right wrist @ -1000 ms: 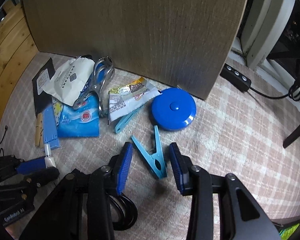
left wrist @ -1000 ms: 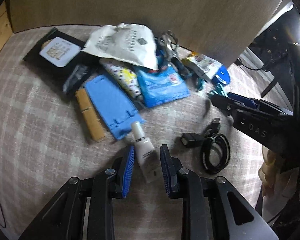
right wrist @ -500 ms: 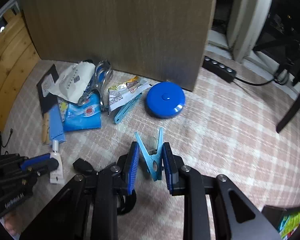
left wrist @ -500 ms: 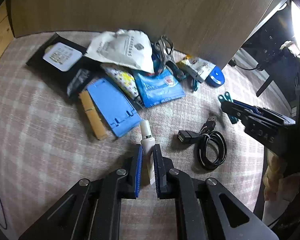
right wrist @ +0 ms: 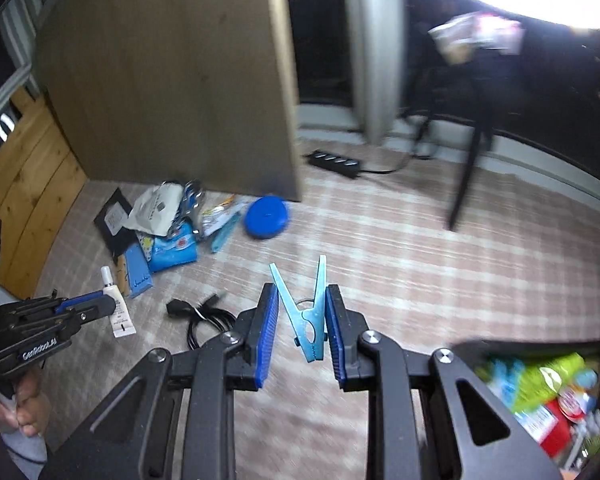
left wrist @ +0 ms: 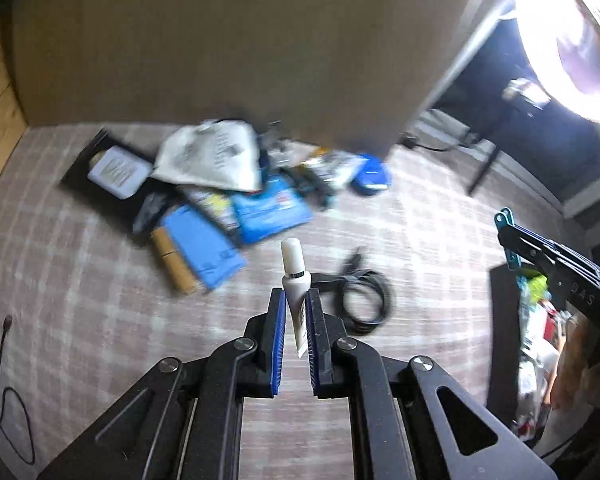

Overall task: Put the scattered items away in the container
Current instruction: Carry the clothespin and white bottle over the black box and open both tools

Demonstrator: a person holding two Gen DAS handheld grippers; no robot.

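My left gripper (left wrist: 296,300) is shut on a small white tube (left wrist: 295,276) and holds it above the rug. It also shows in the right wrist view (right wrist: 118,312). My right gripper (right wrist: 302,300) is shut on a light blue clothespin (right wrist: 306,312), lifted off the rug. The dark container (right wrist: 540,350) with colourful packets sits at the lower right, close to the right gripper. It also shows in the left wrist view (left wrist: 500,320). A pile of scattered items (right wrist: 168,232) lies by the wooden panel: white bag, blue packet, blue round case (right wrist: 266,218).
A black cable coil (left wrist: 364,296) lies on the plaid rug just ahead of the left gripper. A wooden panel (right wrist: 172,80) stands behind the pile. A power strip (right wrist: 334,162) and chair legs (right wrist: 466,184) are at the back right.
Both grippers have lifted their items off the rug and risen. The views have swung to the right, and the container has come into sight.
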